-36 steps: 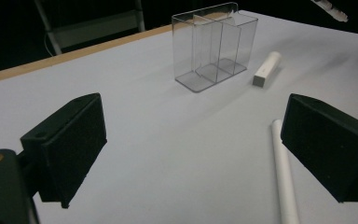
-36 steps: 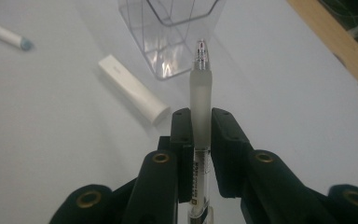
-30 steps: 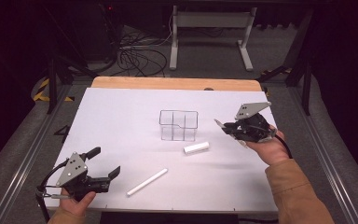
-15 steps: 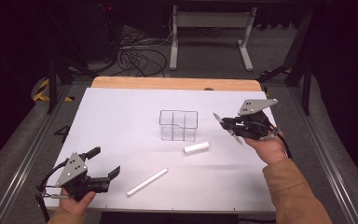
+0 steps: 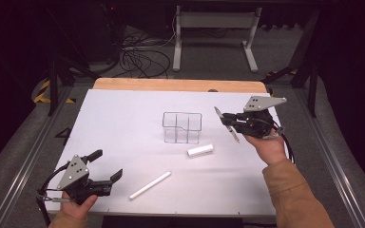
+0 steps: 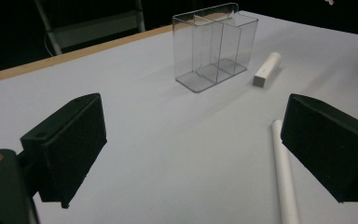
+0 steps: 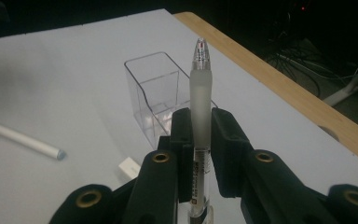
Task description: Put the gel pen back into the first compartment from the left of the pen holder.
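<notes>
My right gripper (image 5: 233, 124) hangs above the table's right side, shut on a clear pen (image 7: 200, 107) that lies along its jaws, with its tip toward the clear plastic organizer (image 5: 182, 127). In the high view the pen (image 5: 226, 124) slants just right of that organizer. The organizer (image 7: 156, 91) has several compartments. A short white tube (image 5: 200, 150) lies just in front of it, and a long white stick (image 5: 149, 185) lies nearer the front edge. My left gripper (image 5: 105, 166) rests open at the front left, its jaws wide apart (image 6: 193, 154), the long stick (image 6: 284, 172) near its right jaw.
A white sheet (image 5: 123, 123) covers the table, with a wooden edge (image 5: 180, 85) at the far side. Metal rails run along both sides. Cables and a stand's legs (image 5: 214, 28) lie on the floor beyond.
My right gripper has shifted slightly left toward the organizer, still holding the pen. The left gripper has stayed where it was.
</notes>
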Demonstrator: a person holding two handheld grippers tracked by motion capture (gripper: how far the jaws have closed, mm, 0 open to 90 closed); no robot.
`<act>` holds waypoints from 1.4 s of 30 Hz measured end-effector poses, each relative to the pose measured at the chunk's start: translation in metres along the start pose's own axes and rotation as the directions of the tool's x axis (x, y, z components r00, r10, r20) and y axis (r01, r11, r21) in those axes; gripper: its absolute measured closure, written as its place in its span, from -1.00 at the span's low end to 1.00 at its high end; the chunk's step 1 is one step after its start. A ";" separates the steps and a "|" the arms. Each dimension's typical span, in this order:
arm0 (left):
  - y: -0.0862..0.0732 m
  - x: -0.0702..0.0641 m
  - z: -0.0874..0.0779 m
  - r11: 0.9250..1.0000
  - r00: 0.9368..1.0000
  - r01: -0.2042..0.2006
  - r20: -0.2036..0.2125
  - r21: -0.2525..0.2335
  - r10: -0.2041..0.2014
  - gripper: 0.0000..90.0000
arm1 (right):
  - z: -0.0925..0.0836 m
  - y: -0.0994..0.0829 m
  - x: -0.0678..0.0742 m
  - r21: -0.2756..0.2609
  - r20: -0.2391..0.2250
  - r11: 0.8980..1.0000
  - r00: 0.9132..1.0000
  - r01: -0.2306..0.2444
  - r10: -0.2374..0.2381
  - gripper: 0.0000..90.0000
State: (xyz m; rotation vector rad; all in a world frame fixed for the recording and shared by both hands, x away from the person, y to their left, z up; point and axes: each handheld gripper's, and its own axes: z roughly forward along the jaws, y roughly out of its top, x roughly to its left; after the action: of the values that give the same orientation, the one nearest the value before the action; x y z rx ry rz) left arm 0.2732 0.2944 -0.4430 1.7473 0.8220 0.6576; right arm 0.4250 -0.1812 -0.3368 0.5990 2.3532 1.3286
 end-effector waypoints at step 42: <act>0.000 0.001 -0.001 1.000 1.000 0.003 0.003 -0.002 -0.003 -0.84 | 0.064 0.039 0.013 -0.258 -0.052 0.962 0.995 -0.091 0.080 0.78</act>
State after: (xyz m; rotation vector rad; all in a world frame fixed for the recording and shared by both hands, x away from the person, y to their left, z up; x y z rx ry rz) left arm 0.2729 0.2959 -0.4427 1.7450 0.8216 0.6537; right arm 0.4533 -0.1109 -0.3357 0.6027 2.1542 1.6696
